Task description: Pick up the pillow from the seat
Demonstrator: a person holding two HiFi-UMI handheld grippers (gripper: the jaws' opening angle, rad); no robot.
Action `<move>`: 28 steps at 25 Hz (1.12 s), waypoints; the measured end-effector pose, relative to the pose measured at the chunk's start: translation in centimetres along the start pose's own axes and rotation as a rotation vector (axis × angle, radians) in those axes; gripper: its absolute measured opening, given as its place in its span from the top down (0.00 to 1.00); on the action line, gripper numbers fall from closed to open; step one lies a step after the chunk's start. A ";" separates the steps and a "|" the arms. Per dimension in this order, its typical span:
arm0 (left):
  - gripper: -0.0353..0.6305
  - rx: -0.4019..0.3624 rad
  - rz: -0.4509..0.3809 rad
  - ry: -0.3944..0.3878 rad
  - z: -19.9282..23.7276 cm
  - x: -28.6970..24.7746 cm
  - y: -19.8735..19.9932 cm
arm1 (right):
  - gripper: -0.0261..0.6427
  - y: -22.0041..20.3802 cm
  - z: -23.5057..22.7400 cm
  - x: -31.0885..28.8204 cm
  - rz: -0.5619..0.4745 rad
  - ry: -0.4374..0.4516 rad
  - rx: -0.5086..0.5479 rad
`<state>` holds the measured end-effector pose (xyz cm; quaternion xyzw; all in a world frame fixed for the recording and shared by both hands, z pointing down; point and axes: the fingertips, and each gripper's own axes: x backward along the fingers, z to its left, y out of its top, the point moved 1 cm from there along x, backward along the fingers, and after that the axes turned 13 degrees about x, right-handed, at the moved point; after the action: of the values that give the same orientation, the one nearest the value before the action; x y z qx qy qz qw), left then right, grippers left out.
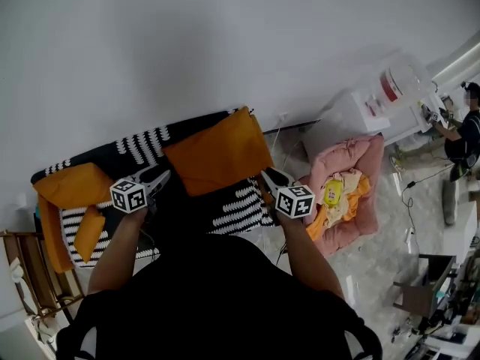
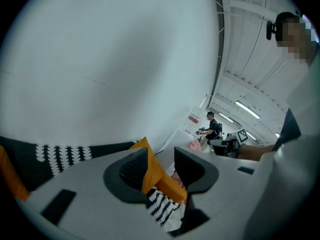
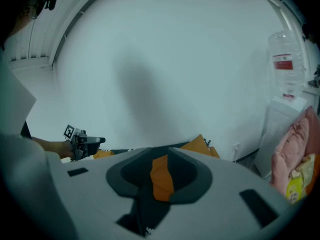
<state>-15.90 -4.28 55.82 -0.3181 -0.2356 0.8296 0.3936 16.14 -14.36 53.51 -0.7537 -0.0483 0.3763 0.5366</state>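
the orange pillow [image 1: 217, 154] looks lifted just above the striped seat [image 1: 236, 210]. the left gripper [image 1: 160, 178] holds one side and the right gripper [image 1: 268, 177] the other. both jaws pinch its cloth, so it hangs flat and does not flop.

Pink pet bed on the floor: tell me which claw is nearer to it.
Right. The right claw, shut on the orange pillow's edge, is just left of the pink bed in the head view; the left claw is beyond the pillow, at its opposite edge.
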 end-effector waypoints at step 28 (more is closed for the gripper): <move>0.68 0.117 -0.151 0.267 3.7 -4.8 0.7 | 0.80 0.3 -10.9 -9.1 0.114 0.199 0.093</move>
<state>-16.54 -9.03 59.57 -0.3837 -0.1556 0.7603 0.5005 16.33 -27.25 59.45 -0.7631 0.0657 0.3312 0.5511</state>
